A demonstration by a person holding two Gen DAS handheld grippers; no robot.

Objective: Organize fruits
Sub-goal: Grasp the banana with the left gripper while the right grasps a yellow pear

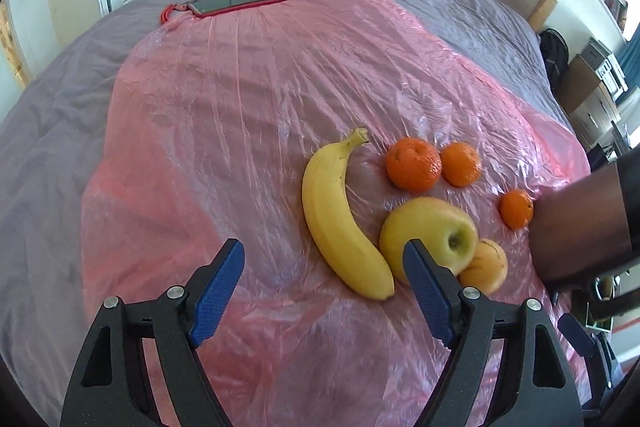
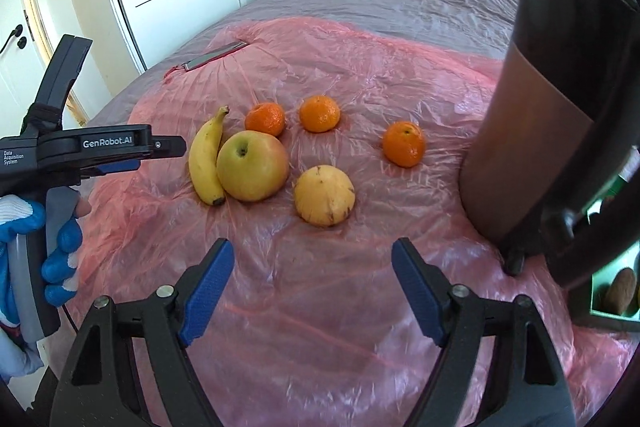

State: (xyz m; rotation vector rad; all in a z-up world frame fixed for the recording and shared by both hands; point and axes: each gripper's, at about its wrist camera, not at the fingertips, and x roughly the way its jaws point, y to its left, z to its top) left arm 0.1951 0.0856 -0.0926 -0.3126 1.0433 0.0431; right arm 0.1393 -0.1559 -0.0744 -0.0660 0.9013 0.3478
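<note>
The left gripper (image 1: 324, 267) hung over the pink plastic sheet (image 1: 224, 115) with its jaws spread and nothing between them; its right blue pad stood in front of the yellow-green apple (image 1: 430, 237). The right gripper (image 2: 312, 265) also had its jaws spread and empty, pointing down at the sheet just short of the fruit. Nearest it lay a pale yellow round fruit (image 2: 325, 195), beside the apple, which touched the banana (image 2: 206, 157). Beyond them sat three mandarins (image 2: 320, 113): two close together behind the apple, the third apart toward a dark brown cylindrical container (image 2: 532, 131). The sheet covered a bed with grey bedding (image 1: 52, 131). A phone (image 1: 236, 2) lay at the sheet's far edge. A blue-and-white gloved hand (image 2: 60, 251) gripped the left gripper's handle.
</note>
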